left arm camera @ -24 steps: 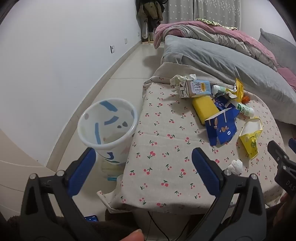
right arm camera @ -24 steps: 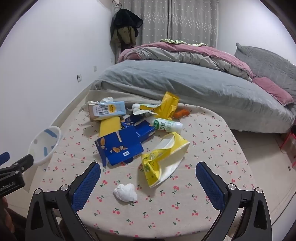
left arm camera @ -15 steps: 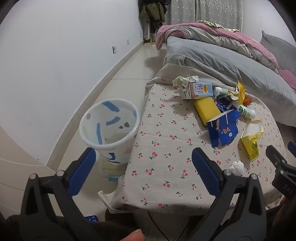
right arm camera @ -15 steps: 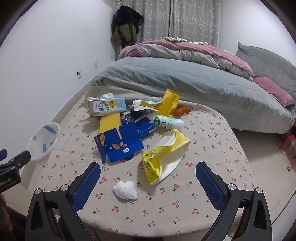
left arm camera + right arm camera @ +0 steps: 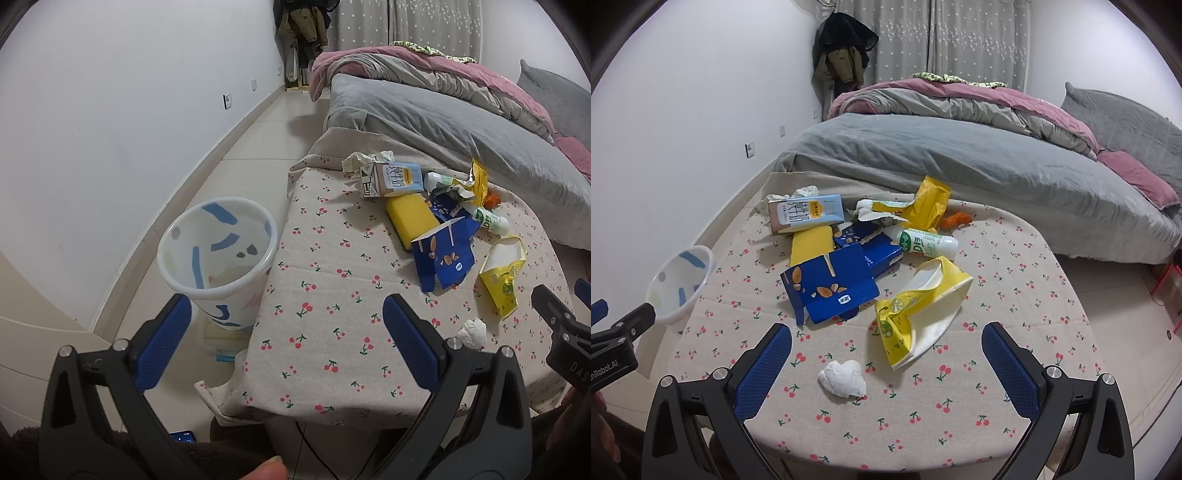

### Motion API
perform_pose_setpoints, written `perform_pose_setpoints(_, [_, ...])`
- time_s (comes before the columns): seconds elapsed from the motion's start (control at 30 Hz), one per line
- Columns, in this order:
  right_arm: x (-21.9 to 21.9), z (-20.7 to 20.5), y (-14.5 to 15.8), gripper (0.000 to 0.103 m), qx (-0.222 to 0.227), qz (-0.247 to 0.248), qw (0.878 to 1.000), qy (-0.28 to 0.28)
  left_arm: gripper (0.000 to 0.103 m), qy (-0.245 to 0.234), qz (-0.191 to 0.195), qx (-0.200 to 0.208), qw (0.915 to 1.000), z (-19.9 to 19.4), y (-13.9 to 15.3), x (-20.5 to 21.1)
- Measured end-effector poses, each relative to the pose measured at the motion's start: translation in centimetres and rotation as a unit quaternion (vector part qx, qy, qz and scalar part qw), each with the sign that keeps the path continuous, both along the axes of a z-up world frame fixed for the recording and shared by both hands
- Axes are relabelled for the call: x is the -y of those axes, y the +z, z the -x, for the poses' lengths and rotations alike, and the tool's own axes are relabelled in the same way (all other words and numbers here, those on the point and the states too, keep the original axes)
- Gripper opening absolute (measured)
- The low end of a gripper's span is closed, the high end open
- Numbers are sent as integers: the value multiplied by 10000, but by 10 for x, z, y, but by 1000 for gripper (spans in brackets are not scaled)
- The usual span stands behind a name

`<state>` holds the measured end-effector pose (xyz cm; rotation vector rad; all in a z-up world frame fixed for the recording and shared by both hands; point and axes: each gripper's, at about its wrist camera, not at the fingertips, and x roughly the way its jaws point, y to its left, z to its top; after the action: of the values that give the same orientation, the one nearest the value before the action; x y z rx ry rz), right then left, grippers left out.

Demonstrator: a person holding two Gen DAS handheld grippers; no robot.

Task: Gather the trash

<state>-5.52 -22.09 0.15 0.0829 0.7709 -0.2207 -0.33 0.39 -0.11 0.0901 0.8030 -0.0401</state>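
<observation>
Trash lies on a cherry-print table (image 5: 1015, 295): a crumpled white tissue (image 5: 843, 377) nearest me, a yellow wrapper (image 5: 919, 314), a flattened blue carton (image 5: 829, 286), a milk carton (image 5: 805, 214), a white-green bottle (image 5: 929, 242) and a yellow sponge (image 5: 809, 243). A white bin (image 5: 218, 258) with blue marks stands on the floor left of the table. My left gripper (image 5: 286, 343) hovers open over the table's near-left edge, bin just ahead-left. My right gripper (image 5: 886, 363) is open above the near edge, with the tissue between and just beyond its fingers, untouched.
A bed (image 5: 960, 155) with grey and pink covers lies right behind the table. Coats (image 5: 842, 51) hang in the far corner. A white wall (image 5: 110, 110) runs along the left. A phone (image 5: 181, 436) lies on the floor near me. Tiled floor (image 5: 258, 140) runs between wall and bed.
Both grippers have drawn back and tilted slightly, so the table and bin sit a little farther off in view. Both stay open and nothing on the table has moved.
</observation>
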Motion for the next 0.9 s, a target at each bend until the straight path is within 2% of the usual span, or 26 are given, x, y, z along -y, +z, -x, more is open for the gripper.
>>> perform_pose_setpoints(0.9, [0, -1, -1, 103, -14, -53, 10000, 6, 103, 6, -1, 0, 10000, 0, 0, 1])
